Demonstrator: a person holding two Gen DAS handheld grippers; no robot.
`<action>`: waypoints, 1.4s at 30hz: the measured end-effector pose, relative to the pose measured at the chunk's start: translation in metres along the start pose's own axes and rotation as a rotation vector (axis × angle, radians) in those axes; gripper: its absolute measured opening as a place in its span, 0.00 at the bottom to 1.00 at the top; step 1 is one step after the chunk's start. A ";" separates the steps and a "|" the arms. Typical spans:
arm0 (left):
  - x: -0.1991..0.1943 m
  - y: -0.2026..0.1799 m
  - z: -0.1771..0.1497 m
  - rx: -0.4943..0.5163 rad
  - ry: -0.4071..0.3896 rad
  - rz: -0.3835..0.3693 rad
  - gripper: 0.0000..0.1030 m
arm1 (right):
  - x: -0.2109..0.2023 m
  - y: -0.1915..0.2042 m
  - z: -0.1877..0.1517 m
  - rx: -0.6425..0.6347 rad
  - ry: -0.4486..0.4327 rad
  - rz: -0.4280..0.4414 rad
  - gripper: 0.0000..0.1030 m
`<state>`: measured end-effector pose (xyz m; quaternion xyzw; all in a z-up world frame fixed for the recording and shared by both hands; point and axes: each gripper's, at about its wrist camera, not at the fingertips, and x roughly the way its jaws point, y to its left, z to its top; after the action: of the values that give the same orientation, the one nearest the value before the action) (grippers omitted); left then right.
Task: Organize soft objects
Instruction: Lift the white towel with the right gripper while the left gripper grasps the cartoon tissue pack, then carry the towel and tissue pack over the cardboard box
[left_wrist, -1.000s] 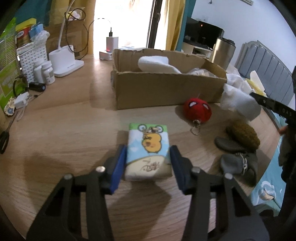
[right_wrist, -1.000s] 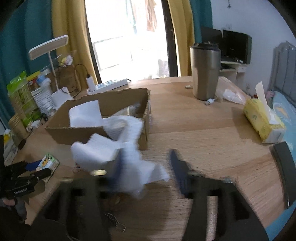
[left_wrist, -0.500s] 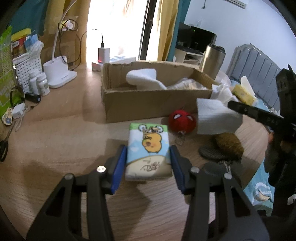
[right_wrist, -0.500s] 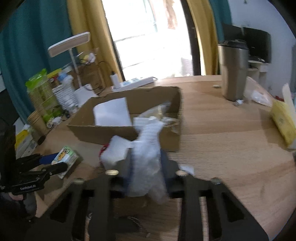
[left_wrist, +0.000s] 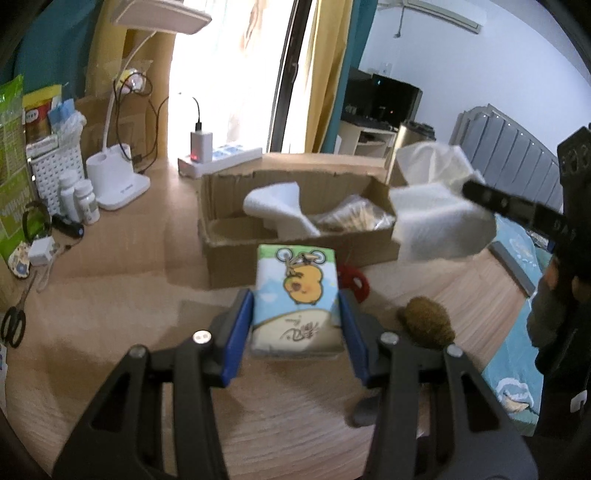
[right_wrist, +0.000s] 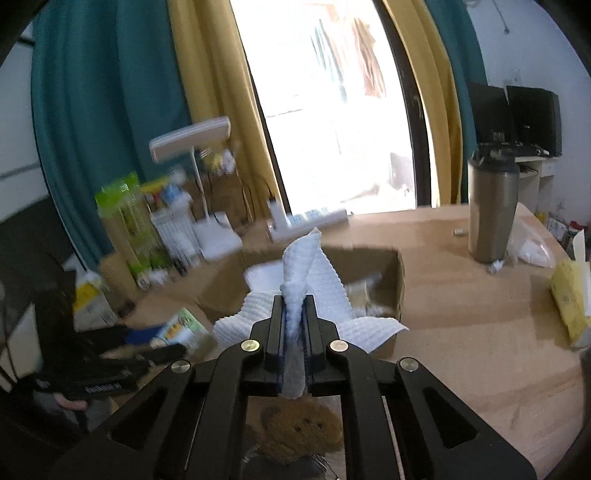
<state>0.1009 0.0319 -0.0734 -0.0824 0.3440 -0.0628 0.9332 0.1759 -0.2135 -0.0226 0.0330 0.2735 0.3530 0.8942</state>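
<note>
your left gripper (left_wrist: 296, 317) is clamped on the tissue pack (left_wrist: 296, 295), its blue pads (left_wrist: 240, 328) pressed against both sides, and the pack with its yellow cartoon print hangs above the wooden table (left_wrist: 110, 295), just in front of the cardboard box (left_wrist: 295, 251). your right gripper (right_wrist: 294, 325) has its jaws squeezed together on a bunched white paper towel (right_wrist: 306, 273), which fans out above and to the sides of the fingers; from the left wrist view that same towel (left_wrist: 439, 218) hangs over the right end of the box. inside the box you can see a white folded cloth (left_wrist: 277, 206) and a crinkly clear packet (left_wrist: 354, 218). a red plush (left_wrist: 352, 282) sits on the table partly hidden behind the pack, close to the box wall, and a brown fuzzy plush (left_wrist: 424, 325) lies to the right of your left gripper. the steel tumbler (right_wrist: 491, 210) and the yellow tissue packet (right_wrist: 569, 299) stand well apart from the box, on the far right side of the table
</note>
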 end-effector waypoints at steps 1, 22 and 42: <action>-0.002 0.000 0.002 0.001 -0.007 -0.002 0.47 | -0.003 -0.001 0.003 0.005 -0.010 0.004 0.08; -0.010 -0.005 0.002 -0.028 -0.038 -0.024 0.47 | 0.014 -0.071 -0.048 0.260 0.141 -0.033 0.08; 0.048 -0.013 -0.001 -0.003 0.102 0.033 0.47 | 0.011 -0.117 -0.084 0.040 0.185 -0.487 0.09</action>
<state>0.1356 0.0111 -0.1019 -0.0747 0.3925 -0.0512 0.9153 0.2114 -0.3050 -0.1285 -0.0485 0.3611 0.1234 0.9230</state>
